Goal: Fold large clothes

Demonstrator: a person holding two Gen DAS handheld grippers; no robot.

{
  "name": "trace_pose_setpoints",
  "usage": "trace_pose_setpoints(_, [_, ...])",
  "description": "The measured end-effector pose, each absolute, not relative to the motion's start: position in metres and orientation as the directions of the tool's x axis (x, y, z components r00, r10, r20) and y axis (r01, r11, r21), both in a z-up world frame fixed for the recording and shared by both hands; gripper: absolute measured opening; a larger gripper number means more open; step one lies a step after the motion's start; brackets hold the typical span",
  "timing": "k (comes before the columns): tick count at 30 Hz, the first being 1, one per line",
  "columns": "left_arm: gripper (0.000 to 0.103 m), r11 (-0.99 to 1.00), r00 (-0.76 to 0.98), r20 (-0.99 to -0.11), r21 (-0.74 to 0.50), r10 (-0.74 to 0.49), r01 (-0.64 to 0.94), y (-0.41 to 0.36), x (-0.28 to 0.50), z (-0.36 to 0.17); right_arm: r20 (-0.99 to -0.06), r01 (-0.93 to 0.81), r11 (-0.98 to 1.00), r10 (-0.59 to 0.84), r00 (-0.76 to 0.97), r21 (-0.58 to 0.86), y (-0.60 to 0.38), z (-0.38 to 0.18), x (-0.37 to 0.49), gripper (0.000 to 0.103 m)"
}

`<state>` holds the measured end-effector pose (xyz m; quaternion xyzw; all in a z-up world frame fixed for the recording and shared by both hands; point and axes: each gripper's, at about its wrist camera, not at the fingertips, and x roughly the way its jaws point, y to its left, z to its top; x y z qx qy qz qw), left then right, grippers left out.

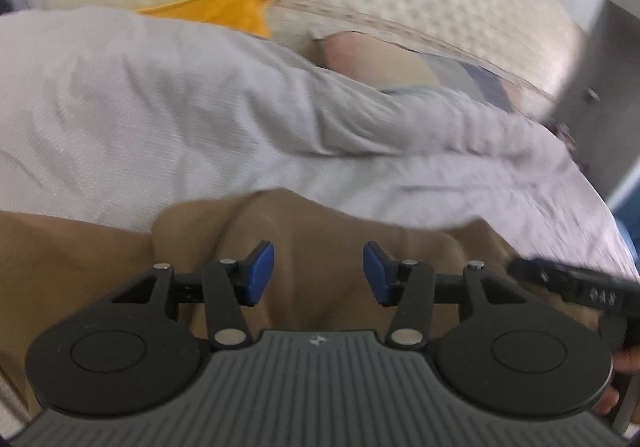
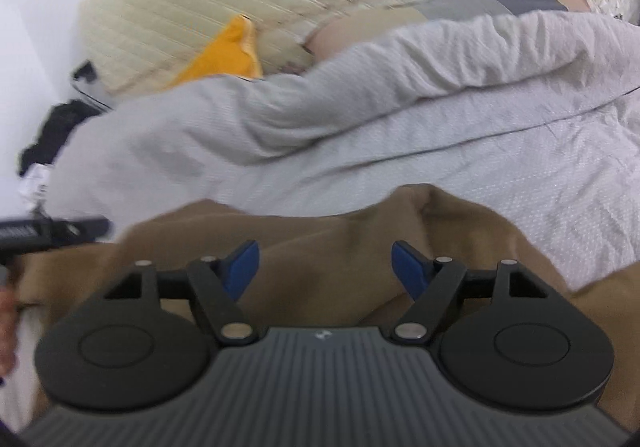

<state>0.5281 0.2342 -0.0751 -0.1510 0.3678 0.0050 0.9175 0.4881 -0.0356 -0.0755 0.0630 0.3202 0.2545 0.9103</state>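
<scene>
Both my left gripper (image 1: 318, 273) and right gripper (image 2: 325, 270) gape empty over the tan garment (image 1: 320, 239) at the bed's (image 2: 520, 175) near edge; it looks soft, floppy, light, so I'd pinch a hem corner.

Left gripper (image 1: 319, 273), right gripper (image 2: 325, 269): black linkage arms, silver pivot pins, blue pads at tips, grey ribbed housing behind, round black discs either side.
</scene>
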Motion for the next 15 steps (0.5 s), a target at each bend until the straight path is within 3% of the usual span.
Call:
trace_pose_setpoints(6, [0.029,0.971,0.69,-0.712,-0.232,-0.126,-0.062,0.206,0.492,-0.079,-0.55,-0.499,0.827,0.551,0.627,0.26,-0.004,-0.067,0.438,0.074])
trace_pose_setpoints(9, [0.021,0.977,0.661,-0.743,-0.202,-0.108,-0.068,0.202,0.48,-0.096,-0.571,-0.521,0.818,0.555,0.605,0.244,0.009,-0.079,0.426,0.067])
trace_pose_setpoints(12, [0.016,0.981,0.639,-0.765,-0.176,-0.083,-0.084,0.207,0.474,-0.119,-0.591,-0.516,0.833,0.523,0.614,0.201,0.018,-0.096,0.419,0.059])
trace_pose_setpoints(15, [0.013,0.977,0.616,-0.784,-0.183,-0.08,-0.106,0.217,0.473,-0.144,-0.598,-0.513,0.837,0.513,0.616,0.19,0.02,-0.114,0.419,0.057])
